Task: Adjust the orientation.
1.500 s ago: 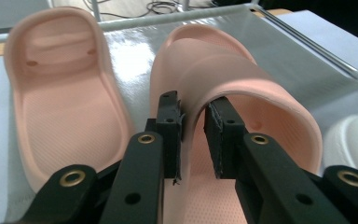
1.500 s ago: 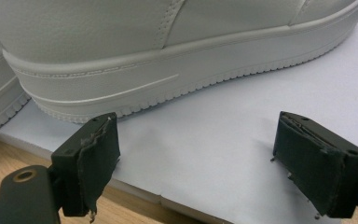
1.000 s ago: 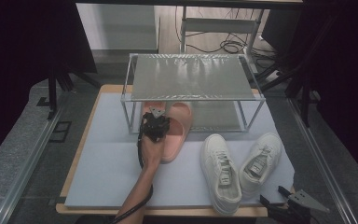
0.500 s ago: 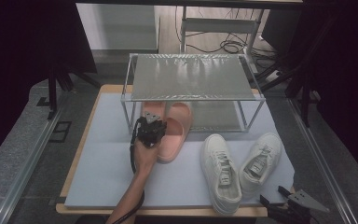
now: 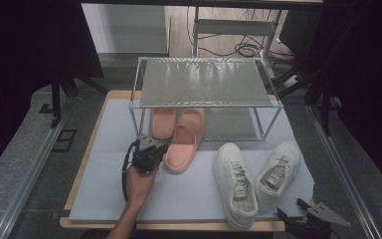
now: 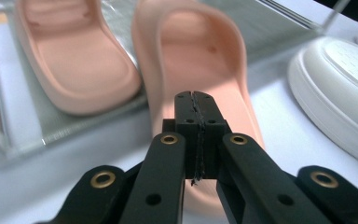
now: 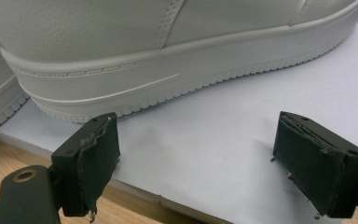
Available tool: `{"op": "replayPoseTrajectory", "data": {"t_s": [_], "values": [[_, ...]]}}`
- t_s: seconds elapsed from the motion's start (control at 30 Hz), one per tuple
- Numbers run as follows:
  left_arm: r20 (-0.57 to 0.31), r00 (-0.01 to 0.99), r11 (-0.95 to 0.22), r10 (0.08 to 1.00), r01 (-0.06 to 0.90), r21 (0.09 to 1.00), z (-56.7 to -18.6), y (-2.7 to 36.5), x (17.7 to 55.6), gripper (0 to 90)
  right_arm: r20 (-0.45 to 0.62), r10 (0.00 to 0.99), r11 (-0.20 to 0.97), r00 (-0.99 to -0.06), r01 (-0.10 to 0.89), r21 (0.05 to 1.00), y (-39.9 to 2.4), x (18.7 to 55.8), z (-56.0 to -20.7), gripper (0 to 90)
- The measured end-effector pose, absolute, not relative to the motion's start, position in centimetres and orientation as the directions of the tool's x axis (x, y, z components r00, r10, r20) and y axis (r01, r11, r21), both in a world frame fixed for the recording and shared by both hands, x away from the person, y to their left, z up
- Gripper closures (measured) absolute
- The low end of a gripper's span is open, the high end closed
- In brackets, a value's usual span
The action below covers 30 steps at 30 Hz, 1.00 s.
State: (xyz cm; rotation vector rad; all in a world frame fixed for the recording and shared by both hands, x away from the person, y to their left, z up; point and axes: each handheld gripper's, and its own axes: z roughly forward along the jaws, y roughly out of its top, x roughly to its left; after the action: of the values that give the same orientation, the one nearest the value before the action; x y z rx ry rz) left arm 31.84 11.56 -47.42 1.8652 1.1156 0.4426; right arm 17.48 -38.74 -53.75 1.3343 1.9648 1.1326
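Pulled back, the shut left claw (image 6: 196, 135) sits just before the pink slipper (image 6: 200, 88).

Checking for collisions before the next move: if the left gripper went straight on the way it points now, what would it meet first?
Most likely the nearer pink slipper: the left gripper, jaws together with nothing between them, points along its footbed just ahead. Whether they already touch it is unclear.
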Motion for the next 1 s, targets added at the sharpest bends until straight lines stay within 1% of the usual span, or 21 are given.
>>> {"op": "replayPoseTrajectory", "data": {"t_s": [0.23,0.47,0.73,1.0], "values": [[-0.123,0.572,-0.255,0.811,0.535,0.806,-48.8,11.5,29.5,90.0,0.038,0.919,0.177,-0.392,0.497,0.849,-38.7,17.5,-53.8,14.1],[-0.114,0.590,-0.303,0.800,0.560,0.771,-50.3,11.1,28.3,89.9,0.038,0.919,0.178,-0.393,0.499,0.848,-38.7,17.5,-53.7,14.1],[-0.095,0.597,-0.344,0.796,0.576,0.742,-51.4,10.3,28.6,89.9,0.037,0.919,0.179,-0.393,0.499,0.848,-38.7,17.5,-53.7,14.1],[-0.093,0.605,-0.353,0.791,0.575,0.738,-51.7,9.3,29.2,89.9,0.037,0.919,0.179,-0.393,0.499,0.848,-38.7,17.5,-53.7,14.1]]}}
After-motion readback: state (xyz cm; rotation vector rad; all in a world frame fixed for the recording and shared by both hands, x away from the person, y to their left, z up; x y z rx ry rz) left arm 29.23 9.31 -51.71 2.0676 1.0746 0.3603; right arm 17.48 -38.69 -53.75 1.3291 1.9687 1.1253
